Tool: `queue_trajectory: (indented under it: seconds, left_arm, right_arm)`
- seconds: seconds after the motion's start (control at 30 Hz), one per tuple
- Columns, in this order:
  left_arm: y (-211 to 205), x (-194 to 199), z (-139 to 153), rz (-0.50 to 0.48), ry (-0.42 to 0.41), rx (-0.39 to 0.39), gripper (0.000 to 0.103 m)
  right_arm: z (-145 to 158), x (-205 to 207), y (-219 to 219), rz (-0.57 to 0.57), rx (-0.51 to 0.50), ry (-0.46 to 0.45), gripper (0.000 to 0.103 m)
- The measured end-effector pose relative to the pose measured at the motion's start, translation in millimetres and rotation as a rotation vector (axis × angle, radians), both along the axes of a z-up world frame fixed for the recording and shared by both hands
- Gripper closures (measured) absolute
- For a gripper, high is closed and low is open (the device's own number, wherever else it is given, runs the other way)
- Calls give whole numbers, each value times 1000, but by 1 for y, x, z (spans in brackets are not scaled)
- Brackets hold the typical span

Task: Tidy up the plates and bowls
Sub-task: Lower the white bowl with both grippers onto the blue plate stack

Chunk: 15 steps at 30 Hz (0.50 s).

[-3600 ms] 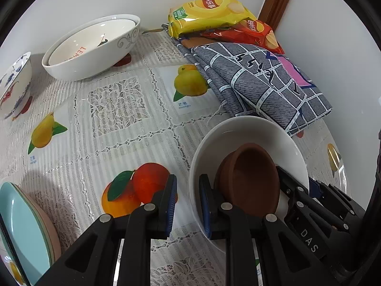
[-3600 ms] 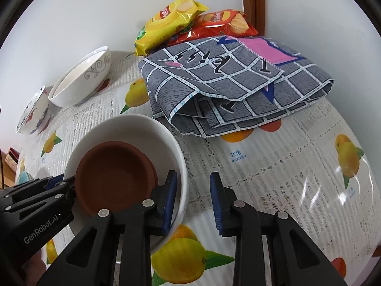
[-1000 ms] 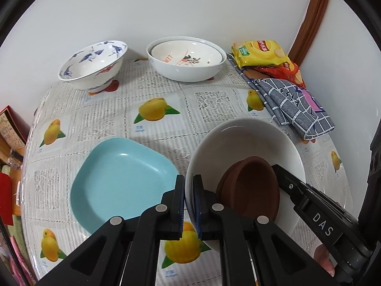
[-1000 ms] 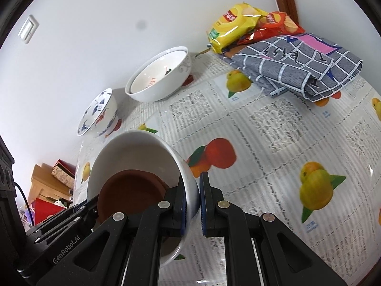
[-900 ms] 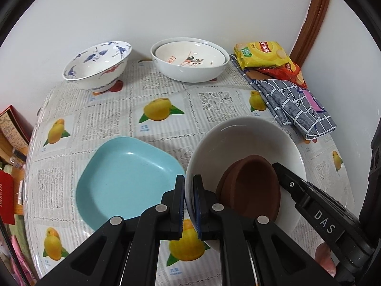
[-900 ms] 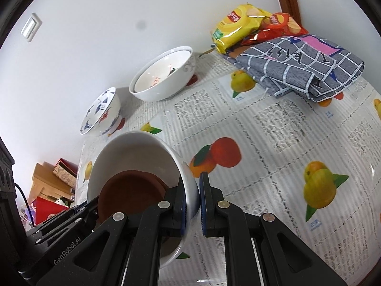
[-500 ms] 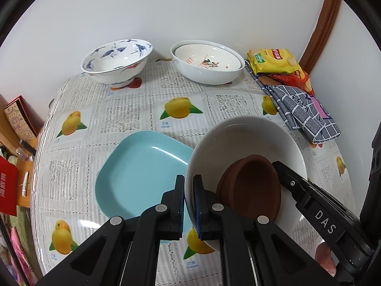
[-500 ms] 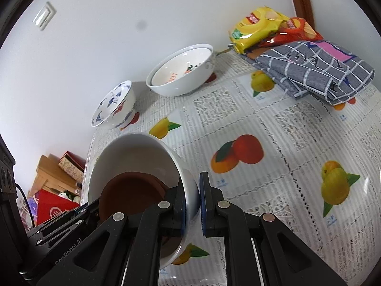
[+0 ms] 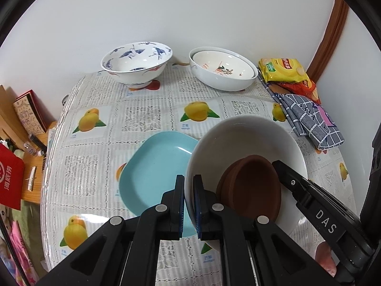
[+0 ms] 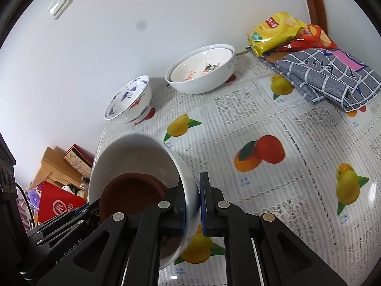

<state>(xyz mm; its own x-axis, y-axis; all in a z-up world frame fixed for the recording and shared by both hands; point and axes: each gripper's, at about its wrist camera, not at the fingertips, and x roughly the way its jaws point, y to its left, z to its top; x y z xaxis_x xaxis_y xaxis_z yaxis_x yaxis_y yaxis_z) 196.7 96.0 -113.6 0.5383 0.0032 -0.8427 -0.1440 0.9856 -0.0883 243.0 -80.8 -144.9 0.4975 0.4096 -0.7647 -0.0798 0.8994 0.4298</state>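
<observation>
The white bowl (image 9: 243, 138), with the brown bowl (image 9: 252, 186) inside, has been carried from beside the cloth (image 9: 307, 119) to above the blue plate (image 9: 154, 164). Its rim is gripped by both jaws. Lowering onto the plate is probably next.

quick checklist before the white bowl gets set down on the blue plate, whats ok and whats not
1. Left gripper clamped on the white bowl rim: ok.
2. Right gripper clamped on the opposite rim: ok.
3. Brown bowl seated inside the white bowl: ok, though it leans toward the low side.
4. White bowl level: not ok, it looks tilted in both views.
5. Blue plate free of other items: ok on the part that shows; the bowl hides its right edge.
6. Bowl centred over the plate: not ok, it overlaps only the plate's right side.
</observation>
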Motion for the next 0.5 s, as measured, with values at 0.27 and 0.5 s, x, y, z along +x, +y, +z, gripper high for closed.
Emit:
queue_trajectory:
  seconds: [0.27,0.5]
  left_arm:
    - [9,-10,4,23,-9,9,95]
    - [17,-19,6,52,-19,27,95]
  right_arm:
    - [6,-3,11,35,4,-18,93]
    - [9,-6,21,62,19,-26,93]
